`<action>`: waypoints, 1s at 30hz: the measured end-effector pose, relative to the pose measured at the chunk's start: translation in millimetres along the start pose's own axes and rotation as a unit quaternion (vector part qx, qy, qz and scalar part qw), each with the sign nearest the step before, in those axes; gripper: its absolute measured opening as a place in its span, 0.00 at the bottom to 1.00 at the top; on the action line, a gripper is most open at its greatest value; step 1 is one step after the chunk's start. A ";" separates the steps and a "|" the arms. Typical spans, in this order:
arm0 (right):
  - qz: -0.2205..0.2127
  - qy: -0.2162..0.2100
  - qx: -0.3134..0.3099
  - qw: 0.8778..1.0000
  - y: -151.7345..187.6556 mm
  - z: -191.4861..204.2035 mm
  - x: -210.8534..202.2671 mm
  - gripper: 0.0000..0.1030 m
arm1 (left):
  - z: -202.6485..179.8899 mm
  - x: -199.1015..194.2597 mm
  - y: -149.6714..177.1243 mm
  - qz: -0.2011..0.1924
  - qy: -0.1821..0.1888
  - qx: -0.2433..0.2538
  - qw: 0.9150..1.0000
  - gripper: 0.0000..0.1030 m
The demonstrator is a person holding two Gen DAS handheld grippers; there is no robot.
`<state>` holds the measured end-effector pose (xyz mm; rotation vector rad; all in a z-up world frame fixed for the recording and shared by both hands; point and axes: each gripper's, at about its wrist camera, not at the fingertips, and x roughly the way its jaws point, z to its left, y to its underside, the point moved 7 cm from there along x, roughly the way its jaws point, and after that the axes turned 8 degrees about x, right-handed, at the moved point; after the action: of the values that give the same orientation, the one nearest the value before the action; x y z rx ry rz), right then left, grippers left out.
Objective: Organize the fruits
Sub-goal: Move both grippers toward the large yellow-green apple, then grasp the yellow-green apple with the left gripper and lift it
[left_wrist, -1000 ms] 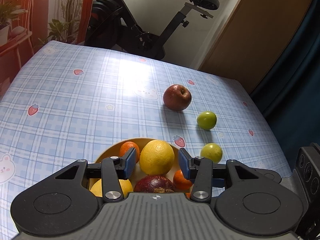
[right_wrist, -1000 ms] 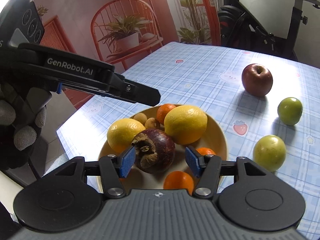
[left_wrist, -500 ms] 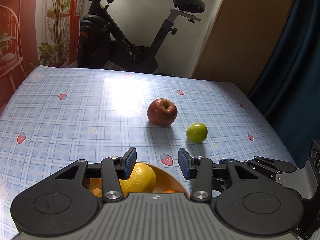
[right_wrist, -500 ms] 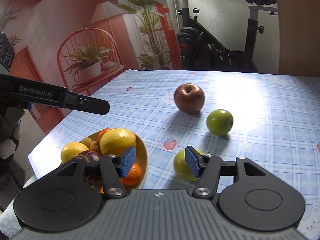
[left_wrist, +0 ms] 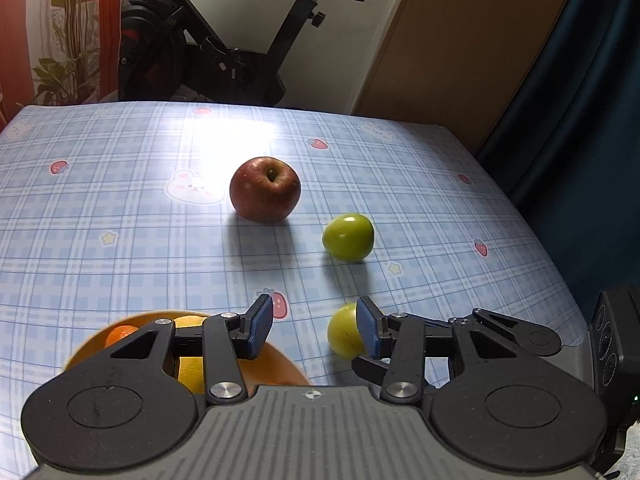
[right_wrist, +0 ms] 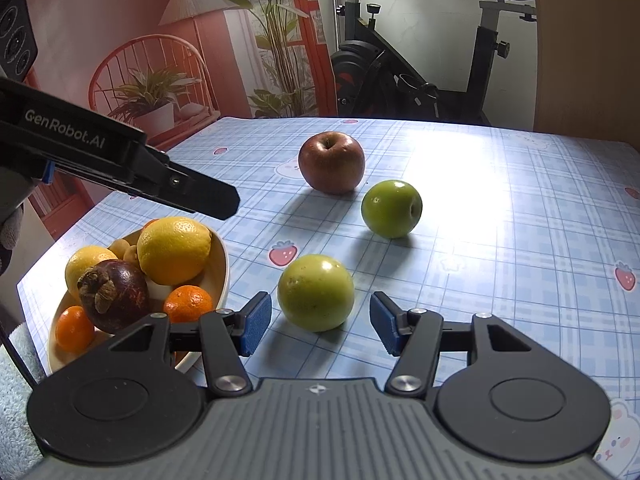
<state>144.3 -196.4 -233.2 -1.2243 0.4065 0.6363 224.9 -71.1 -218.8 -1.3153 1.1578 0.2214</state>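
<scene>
Fruit bowl [right_wrist: 222, 264] shows fully from right claw [right_wrist: 320, 326], half-hidden leftward.

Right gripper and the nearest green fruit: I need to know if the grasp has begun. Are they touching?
Apart. In the right wrist view the right gripper is open, with tablecloth visible between each blue pad and the nearest green fruit.

Red apple [right_wrist: 331, 167], two green fruits [right_wrist: 391, 208] loose on table.

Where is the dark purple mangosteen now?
Right wrist view, lower left: the dark purple mangosteen sits in the shallow yellow bowl, between lemons and small oranges.
</scene>
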 end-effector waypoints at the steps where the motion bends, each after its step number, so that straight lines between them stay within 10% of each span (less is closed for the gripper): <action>1: -0.002 -0.003 -0.003 1.000 0.3 -0.2 0.9 0.57 | -1.7 3.4 -0.1 0.004 0.004 -0.003 1.000 0.46; 30: -0.010 -0.049 0.002 0.999 5.2 -7.2 13.9 0.49 | -18.7 53.3 0.1 0.058 0.040 -0.034 0.997 0.44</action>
<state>151.9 -199.1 -247.6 -1.1869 0.3128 0.6761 239.8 -111.1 -255.8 -1.3271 1.3046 0.2968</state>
